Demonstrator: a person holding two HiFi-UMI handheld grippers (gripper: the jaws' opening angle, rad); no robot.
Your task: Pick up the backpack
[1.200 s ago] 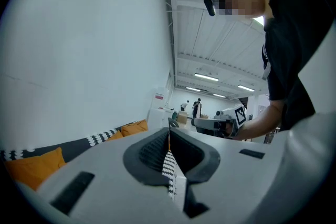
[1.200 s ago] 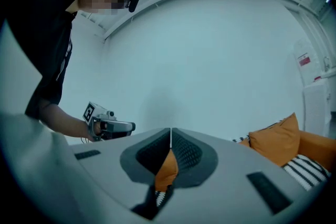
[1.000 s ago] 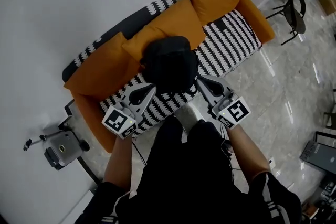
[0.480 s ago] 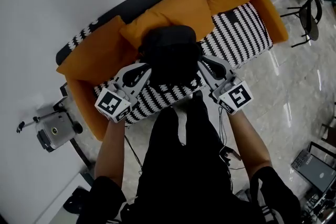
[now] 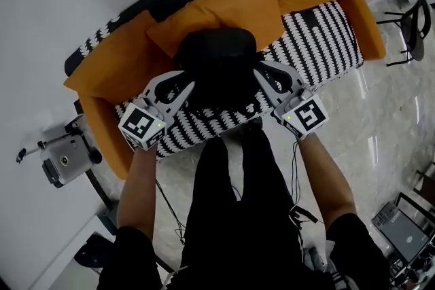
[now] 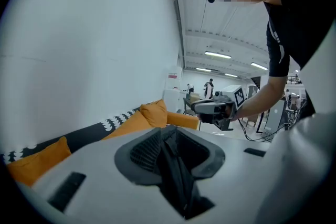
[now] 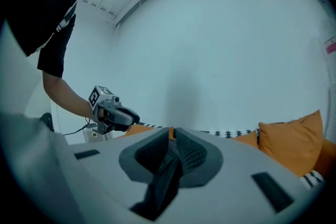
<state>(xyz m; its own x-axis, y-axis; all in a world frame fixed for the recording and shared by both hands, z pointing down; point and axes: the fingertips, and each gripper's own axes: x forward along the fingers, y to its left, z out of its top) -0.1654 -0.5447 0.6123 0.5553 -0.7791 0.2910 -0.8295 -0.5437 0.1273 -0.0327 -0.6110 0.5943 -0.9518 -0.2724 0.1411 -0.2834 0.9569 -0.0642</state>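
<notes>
A black backpack (image 5: 217,68) sits on the striped sofa seat (image 5: 319,37), against the orange cushions (image 5: 224,7). My left gripper (image 5: 178,88) is at its left side. In the left gripper view, the left gripper (image 6: 167,131) has a black strap (image 6: 176,170) lying loosely in the gap as its jaws are opening. My right gripper (image 5: 268,78) is at the bag's right side. The right gripper view shows the right gripper (image 7: 173,136) shut on another black strap (image 7: 165,181) that hangs from its pads. Each gripper view shows the opposite gripper across the bag.
A white wall runs behind the sofa. A grey device on a stand (image 5: 61,159) sits on the floor at the left. A black chair (image 5: 414,27) stands to the right of the sofa. My legs (image 5: 238,200) stand close to the sofa's front edge.
Both grippers and the backpack have come down towards the sofa seat. The left gripper's fingers now stand wider apart than before.
</notes>
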